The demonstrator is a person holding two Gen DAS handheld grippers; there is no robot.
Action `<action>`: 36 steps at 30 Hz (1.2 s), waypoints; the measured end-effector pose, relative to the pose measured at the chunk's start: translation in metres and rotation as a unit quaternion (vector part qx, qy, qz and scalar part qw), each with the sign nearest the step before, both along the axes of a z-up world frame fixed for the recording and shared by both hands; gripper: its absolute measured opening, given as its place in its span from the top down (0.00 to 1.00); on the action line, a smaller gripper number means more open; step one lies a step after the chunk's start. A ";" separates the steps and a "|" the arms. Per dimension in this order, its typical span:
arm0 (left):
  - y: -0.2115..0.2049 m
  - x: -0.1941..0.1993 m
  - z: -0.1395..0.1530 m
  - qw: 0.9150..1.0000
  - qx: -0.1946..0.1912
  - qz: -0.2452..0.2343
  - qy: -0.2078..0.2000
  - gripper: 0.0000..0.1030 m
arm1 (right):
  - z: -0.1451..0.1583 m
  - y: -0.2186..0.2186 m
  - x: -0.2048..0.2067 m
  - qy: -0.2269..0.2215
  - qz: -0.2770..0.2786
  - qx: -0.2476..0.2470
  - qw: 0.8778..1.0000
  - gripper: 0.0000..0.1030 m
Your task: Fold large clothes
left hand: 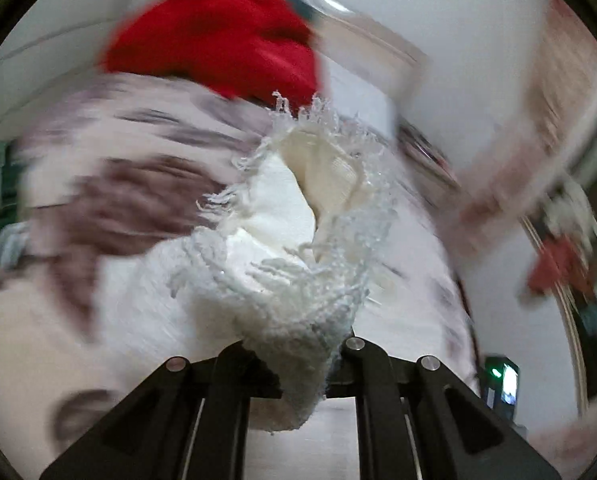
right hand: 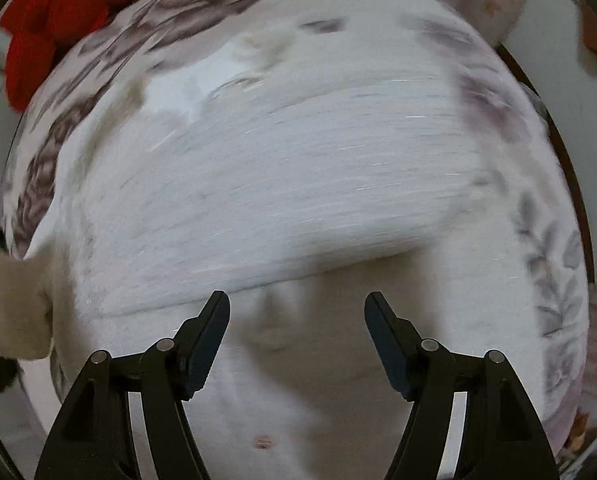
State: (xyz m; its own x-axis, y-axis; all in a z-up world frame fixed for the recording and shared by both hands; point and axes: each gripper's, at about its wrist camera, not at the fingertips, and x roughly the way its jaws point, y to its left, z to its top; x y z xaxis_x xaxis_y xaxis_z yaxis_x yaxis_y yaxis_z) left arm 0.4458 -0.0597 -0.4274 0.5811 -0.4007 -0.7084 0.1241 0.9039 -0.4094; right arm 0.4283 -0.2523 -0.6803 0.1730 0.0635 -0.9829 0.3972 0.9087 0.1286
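A fluffy white garment (left hand: 274, 264) with a fringed edge is bunched up between the fingers of my left gripper (left hand: 298, 352), which is shut on it and holds it up in front of the camera. In the right wrist view the same white garment (right hand: 258, 184) lies spread over a floral sheet (right hand: 554, 264), blurred by motion. My right gripper (right hand: 297, 320) is open and empty, its fingertips just below the garment's near edge.
A red garment (left hand: 218, 36) lies on the far side of the floral sheet (left hand: 110, 200); it also shows at the top left of the right wrist view (right hand: 50, 12). A cream cloth (right hand: 10, 304) is at the left edge.
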 end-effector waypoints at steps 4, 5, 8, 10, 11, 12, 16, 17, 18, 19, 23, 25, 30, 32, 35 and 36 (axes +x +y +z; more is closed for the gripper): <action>-0.125 0.019 -0.024 0.993 0.014 -0.108 0.046 0.93 | -0.003 -0.067 -0.015 0.003 -0.033 0.005 0.999 0.30; -0.157 0.022 -0.034 0.990 0.026 -0.128 0.054 0.93 | -0.005 -0.087 -0.019 0.005 -0.041 0.007 0.999 0.30; -0.217 0.018 -0.062 0.980 0.062 -0.171 0.079 0.92 | -0.014 -0.126 -0.027 0.010 -0.058 0.015 0.998 0.30; -0.236 0.012 -0.083 0.973 0.086 -0.182 0.111 0.88 | -0.020 -0.152 -0.035 0.009 -0.075 0.039 0.996 0.30; -0.246 0.012 -0.097 0.969 0.099 -0.186 0.129 0.87 | -0.023 -0.159 -0.036 0.008 -0.080 0.049 0.996 0.30; -0.250 0.011 -0.106 0.967 0.104 -0.187 0.138 0.85 | -0.026 -0.170 -0.038 0.003 -0.087 0.069 0.994 0.30; -0.241 0.008 -0.106 0.974 0.101 -0.159 0.128 0.50 | -0.033 -0.195 -0.044 -0.019 -0.111 0.146 0.983 0.30; -0.235 0.008 -0.103 0.975 0.102 -0.153 0.125 0.37 | -0.032 -0.197 -0.045 -0.025 -0.115 0.159 0.980 0.30; -0.235 0.006 -0.101 0.976 0.104 -0.149 0.122 0.18 | -0.032 -0.200 -0.044 -0.032 -0.118 0.173 0.977 0.30; -0.222 0.003 -0.093 0.979 0.110 -0.135 0.111 0.16 | -0.031 -0.202 -0.041 -0.039 -0.121 0.191 0.973 0.30; -0.168 -0.001 -0.077 0.985 0.140 -0.060 0.081 0.16 | -0.027 -0.189 -0.023 -0.065 -0.114 0.246 0.960 0.30; -0.133 -0.001 -0.076 0.982 0.175 -0.019 0.066 0.16 | -0.029 -0.179 -0.009 -0.066 -0.108 0.266 0.956 0.30; -0.058 -0.004 -0.092 0.968 0.234 0.051 0.079 0.16 | -0.042 -0.145 0.036 -0.036 -0.065 0.262 0.962 0.30; -0.030 -0.002 -0.109 0.961 0.245 0.076 0.102 0.16 | -0.056 -0.133 0.047 0.010 -0.052 0.227 0.972 0.30; -0.013 0.004 -0.123 0.954 0.259 0.096 0.113 0.16 | -0.059 -0.129 0.050 0.030 -0.061 0.194 0.979 0.32; -0.009 0.006 -0.125 0.954 0.260 0.098 0.113 0.16 | -0.051 -0.129 0.048 0.016 -0.058 0.188 0.980 0.32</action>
